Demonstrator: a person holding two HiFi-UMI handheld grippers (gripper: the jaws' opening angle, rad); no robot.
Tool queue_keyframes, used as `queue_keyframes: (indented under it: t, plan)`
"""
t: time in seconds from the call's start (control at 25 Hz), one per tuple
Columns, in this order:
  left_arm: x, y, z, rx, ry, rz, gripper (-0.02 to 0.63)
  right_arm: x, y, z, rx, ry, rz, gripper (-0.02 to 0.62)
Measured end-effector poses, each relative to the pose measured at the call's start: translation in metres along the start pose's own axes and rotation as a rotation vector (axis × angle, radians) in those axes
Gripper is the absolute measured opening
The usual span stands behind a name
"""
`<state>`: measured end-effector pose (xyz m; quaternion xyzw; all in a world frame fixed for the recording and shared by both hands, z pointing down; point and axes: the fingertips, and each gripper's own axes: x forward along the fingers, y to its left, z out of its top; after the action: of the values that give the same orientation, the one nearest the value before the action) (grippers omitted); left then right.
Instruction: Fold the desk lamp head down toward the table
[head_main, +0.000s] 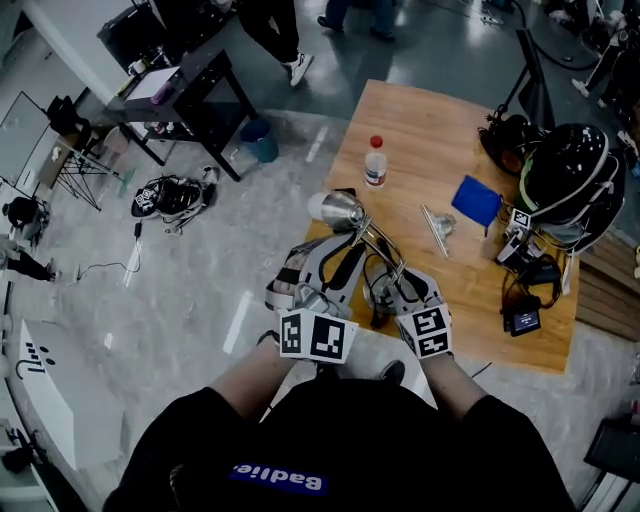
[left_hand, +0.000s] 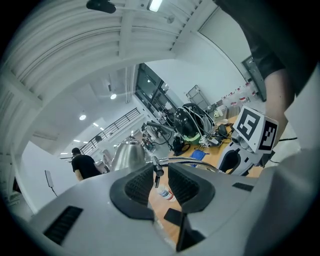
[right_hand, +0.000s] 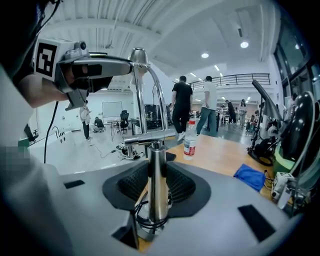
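Observation:
A chrome desk lamp stands at the near left corner of the wooden table (head_main: 420, 120). Its cone head (head_main: 338, 208) points up and left, and its thin arm (head_main: 385, 245) runs back to the upright post (right_hand: 156, 175). My right gripper (head_main: 388, 288) is shut on that post low down, with a pad on each side of it (right_hand: 157, 182). My left gripper (head_main: 335, 245) reaches up to the arm just behind the head. In the left gripper view, the arm's small joint knob (left_hand: 157, 171) sits between the pads with a gap either side, so this gripper (left_hand: 160, 182) is open.
On the table stand a water bottle (head_main: 375, 162), a blue cloth (head_main: 477, 200), a small metal piece (head_main: 437, 228), a black helmet (head_main: 565, 175) with cables and a small screen device (head_main: 523, 320). People walk on the floor beyond the table's far edge.

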<state>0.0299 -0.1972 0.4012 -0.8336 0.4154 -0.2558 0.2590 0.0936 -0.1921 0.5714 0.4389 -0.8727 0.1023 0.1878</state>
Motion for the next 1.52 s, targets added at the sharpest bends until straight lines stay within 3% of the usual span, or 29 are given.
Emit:
queue_keyframes:
  t: [0.24, 0.84, 1.12, 1.32, 1.52]
  plan:
    - [-0.003, 0.004, -0.002, -0.043, -0.015, 0.010, 0.067, -0.001, 0.002, 0.000, 0.016, -0.002, -0.001, 0.114]
    - [-0.003, 0.010, -0.015, -0.165, -0.045, 0.004, 0.060, 0.002, 0.003, 0.003, 0.007, 0.017, -0.008, 0.114]
    - [0.003, 0.011, -0.045, -0.283, -0.005, 0.000, 0.058, -0.001, 0.002, 0.001, 0.018, 0.008, -0.012, 0.114]
    - [0.010, 0.007, -0.092, -0.453, 0.048, -0.011, 0.057, -0.001, 0.001, -0.001, 0.013, 0.016, -0.017, 0.114]
    - [0.022, -0.005, -0.127, -0.538, 0.104, -0.032, 0.057, -0.001, 0.000, -0.001, 0.011, 0.028, -0.017, 0.114]
